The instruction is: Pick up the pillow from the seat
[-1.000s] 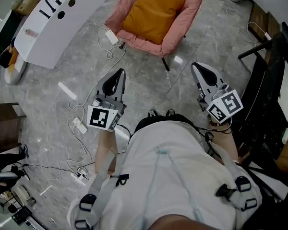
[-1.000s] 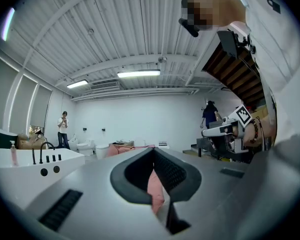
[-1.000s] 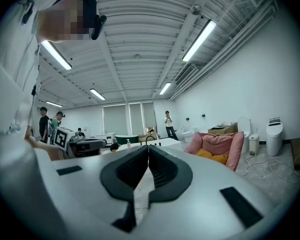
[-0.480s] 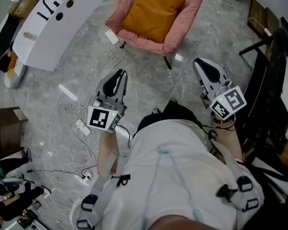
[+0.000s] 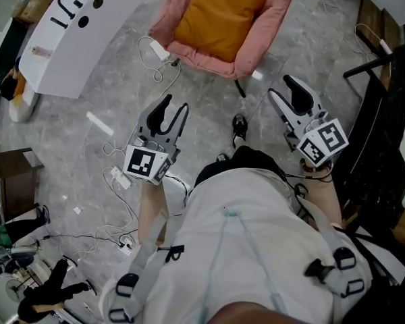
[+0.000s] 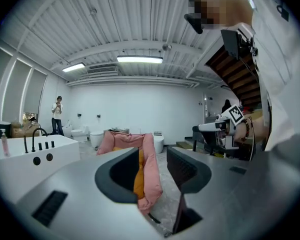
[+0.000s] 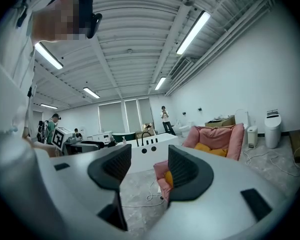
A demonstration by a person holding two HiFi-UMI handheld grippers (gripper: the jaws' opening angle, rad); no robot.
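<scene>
An orange pillow [image 5: 223, 15] lies in a pink seat [image 5: 278, 19] at the top of the head view. Both grippers are held in the air over the grey floor, short of the seat and touching nothing. My left gripper [image 5: 173, 106] points at the seat's near left corner, and its jaws are opening with nothing between them. My right gripper [image 5: 283, 88] is off the seat's near right side, jaws also opening and empty. In the left gripper view the pillow [image 6: 139, 176] and the seat [image 6: 151, 171] show far off through the gap.
A white bathtub [image 5: 74, 32] stands at the upper left. Cables and a power strip [image 5: 116, 177] trail over the floor beside the left gripper. Dark stands [image 5: 385, 113] line the right side, and a dark side table [image 5: 10, 174] sits at the left. The person's shoe [image 5: 239, 123] is forward between the grippers.
Both grippers' jaws were shut and now stand apart. The person has stepped toward the seat, one shoe now forward, and both grippers have come closer to it.
</scene>
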